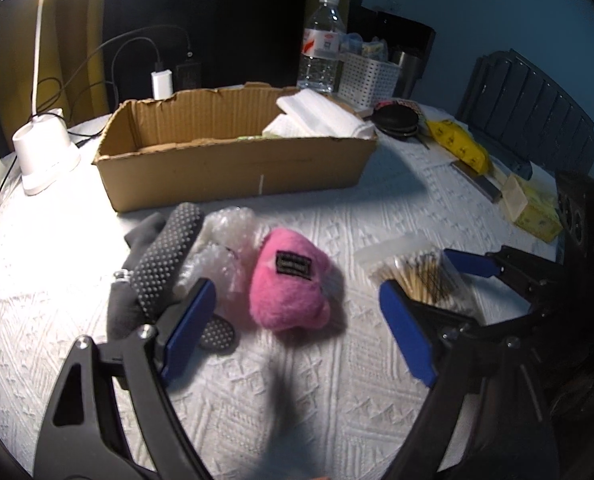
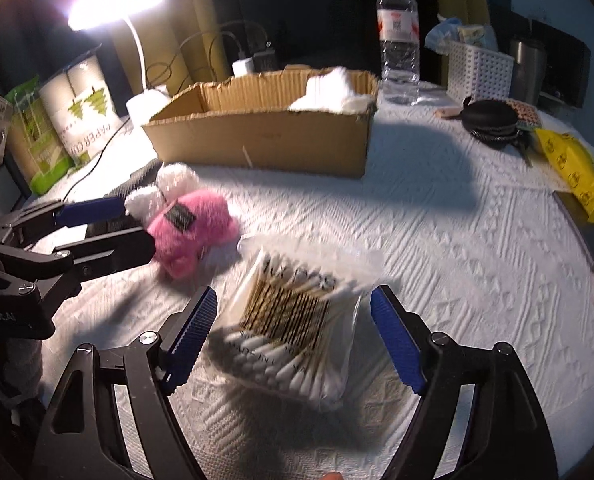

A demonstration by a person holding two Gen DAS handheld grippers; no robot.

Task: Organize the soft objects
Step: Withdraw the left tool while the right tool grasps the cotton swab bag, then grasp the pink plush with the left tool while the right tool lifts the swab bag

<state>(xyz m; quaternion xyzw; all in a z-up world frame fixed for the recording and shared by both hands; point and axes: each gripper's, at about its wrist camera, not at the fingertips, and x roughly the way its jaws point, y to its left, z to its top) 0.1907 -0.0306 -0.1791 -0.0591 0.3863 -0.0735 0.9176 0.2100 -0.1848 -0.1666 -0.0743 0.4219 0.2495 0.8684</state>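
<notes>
A pink plush toy lies on the white tablecloth between the open jaws of my left gripper; it also shows in the right wrist view. Left of it lie a grey dotted glove and bubble wrap. A clear bag of cotton swabs lies between the open jaws of my right gripper; the bag also shows in the left wrist view. An open cardboard box behind holds white folded cloth.
A white desk lamp, cables and a charger stand at the back left. A water bottle, a white basket, a black round case and yellow packets sit at the back right. Paper cup packs stand left.
</notes>
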